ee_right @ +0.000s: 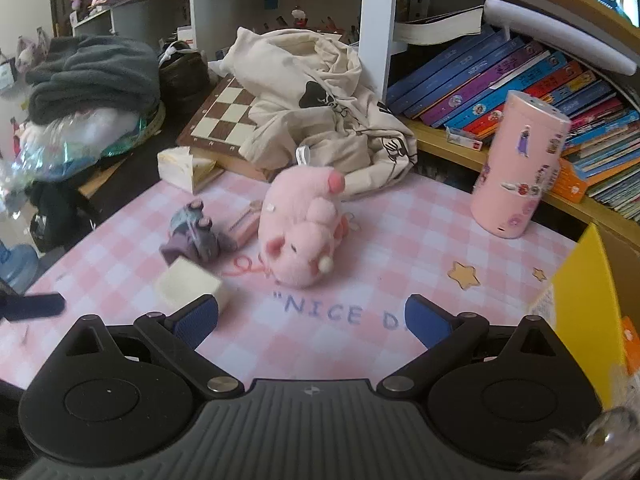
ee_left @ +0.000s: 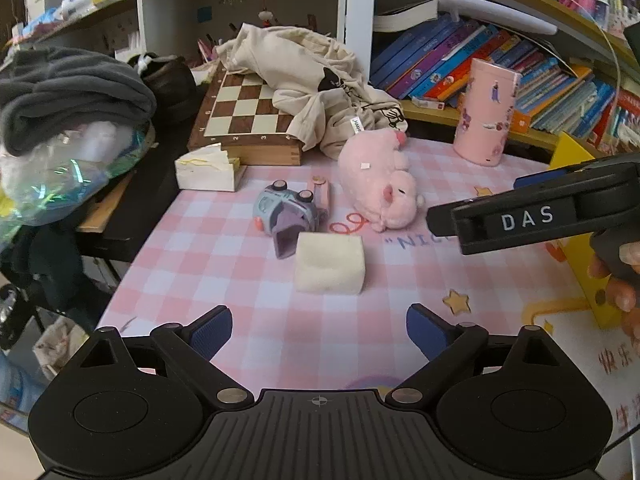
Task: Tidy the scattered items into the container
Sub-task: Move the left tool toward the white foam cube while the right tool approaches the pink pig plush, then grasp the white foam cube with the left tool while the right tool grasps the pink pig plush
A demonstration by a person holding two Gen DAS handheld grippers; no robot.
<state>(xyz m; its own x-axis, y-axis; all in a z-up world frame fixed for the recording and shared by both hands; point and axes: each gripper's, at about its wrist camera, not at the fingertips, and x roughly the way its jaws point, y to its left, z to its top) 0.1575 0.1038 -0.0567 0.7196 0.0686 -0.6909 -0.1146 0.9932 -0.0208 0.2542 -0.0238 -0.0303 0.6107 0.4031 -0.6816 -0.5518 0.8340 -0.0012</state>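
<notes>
My left gripper point(ee_left: 319, 332) and right gripper point(ee_right: 311, 322) both hover wide open and empty above the pink checked mat point(ee_left: 240, 304), the cream foam block point(ee_left: 330, 263) just ahead.

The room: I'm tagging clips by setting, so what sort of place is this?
Probably a child's room or play corner at home: picture books on a shelf, a pink plush pig and a chessboard.

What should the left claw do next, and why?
Probably ease the left claw forward around the sponge. The claw is open and empty, and the sponge lies straight ahead of it, nearer than the toy car or the pig. It could then go into the yellow box.
</notes>
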